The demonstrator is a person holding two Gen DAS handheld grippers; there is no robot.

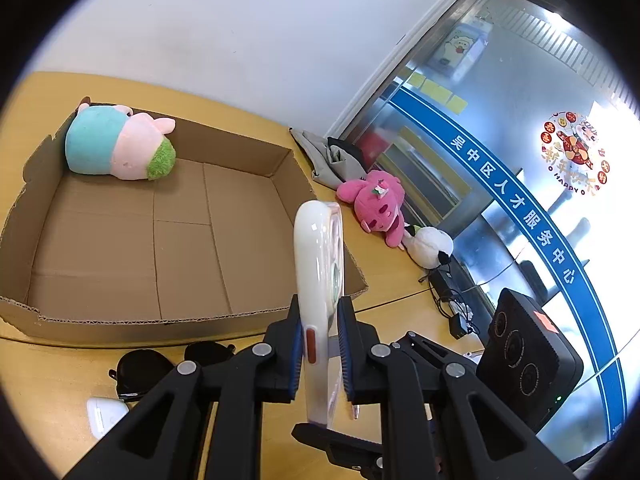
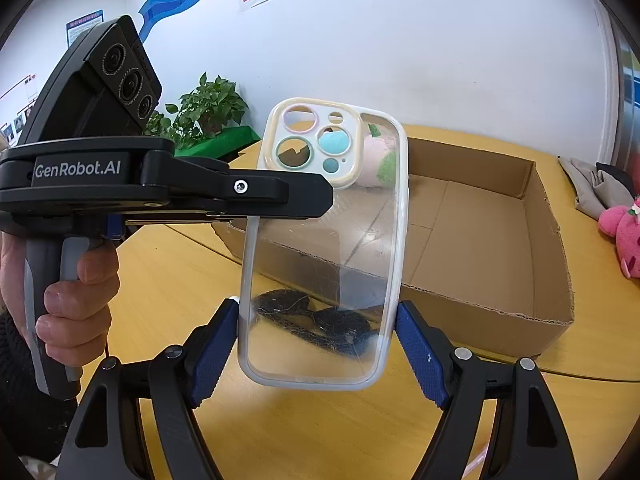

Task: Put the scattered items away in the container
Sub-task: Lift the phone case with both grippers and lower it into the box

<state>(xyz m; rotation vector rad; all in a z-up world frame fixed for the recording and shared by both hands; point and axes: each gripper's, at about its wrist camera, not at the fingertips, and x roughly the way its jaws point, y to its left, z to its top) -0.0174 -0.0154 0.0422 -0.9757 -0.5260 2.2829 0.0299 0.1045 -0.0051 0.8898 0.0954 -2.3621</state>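
Left wrist view: left gripper (image 1: 318, 344) pinching the thin edge of a clear phone case (image 1: 318, 264), held upright at 6 o'clock above the wooden table (image 1: 48, 392). Open cardboard box (image 1: 160, 240) at 9 o'clock, with a blue-and-pink plush (image 1: 116, 142) in its far corner. Pink plush (image 1: 378, 206) and white plush (image 1: 430, 246) on the table at 3 o'clock. Sunglasses (image 1: 152, 368) and a white earbud case (image 1: 105, 414) at 7 o'clock

Right wrist view: right gripper (image 2: 318, 344) spread wide, pads against both long sides of the phone case (image 2: 324, 248) at centre. Left gripper (image 2: 256, 204) gripping its edge from 9 o'clock. Cardboard box (image 2: 480, 248) at 3 o'clock
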